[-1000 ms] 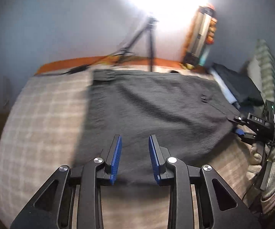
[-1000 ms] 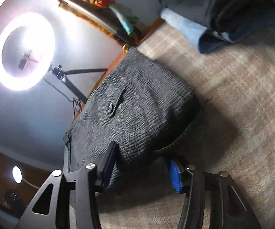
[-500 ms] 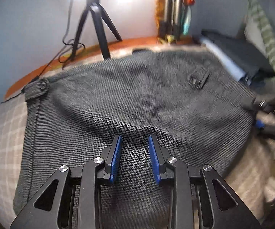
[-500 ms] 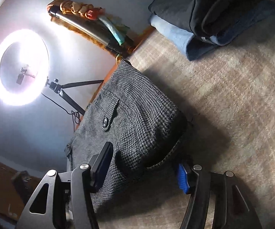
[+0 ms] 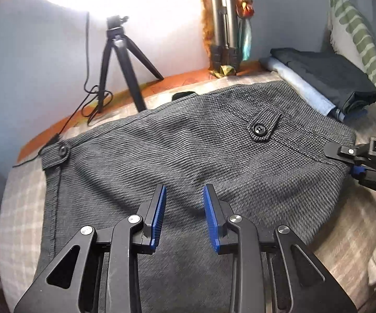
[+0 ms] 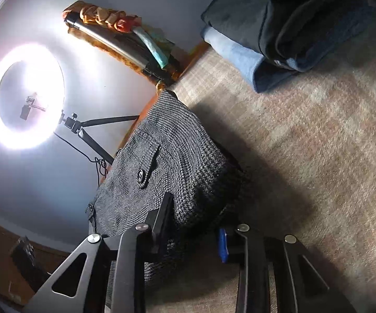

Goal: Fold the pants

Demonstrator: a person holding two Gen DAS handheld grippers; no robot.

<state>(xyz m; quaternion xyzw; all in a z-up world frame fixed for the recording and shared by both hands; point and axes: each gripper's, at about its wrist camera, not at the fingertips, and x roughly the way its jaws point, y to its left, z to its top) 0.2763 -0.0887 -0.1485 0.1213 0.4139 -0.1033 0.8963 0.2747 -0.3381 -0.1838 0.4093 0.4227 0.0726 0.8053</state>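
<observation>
Grey houndstooth pants [image 5: 188, 151] lie flat on a checked bed cover [image 5: 18, 208], with the buttoned back pocket flap [image 5: 262, 127] facing up. My left gripper [image 5: 184, 195] hovers just over the middle of the cloth. It is open by a narrow gap and nothing sits between its blue pads. At the pants' right edge, my right gripper [image 5: 350, 161] has its jaws closing on the cloth. In the right wrist view a bunched fold of the pants [image 6: 182, 156] fills the space between the right gripper's [image 6: 195, 214] fingers.
A stack of folded dark and light-blue clothes [image 5: 323, 83] lies at the far right, against a striped pillow [image 5: 357, 31]. A tripod [image 5: 120, 60] with a ring light [image 6: 23, 96] stands on the orange ledge behind the bed. Bare bed cover [image 6: 318, 156] stretches to the right of the pants.
My left gripper has swung in from the near edge to over the middle of the pants, and its gap is unchanged. The right gripper's jaws have narrowed around the fold of cloth.
</observation>
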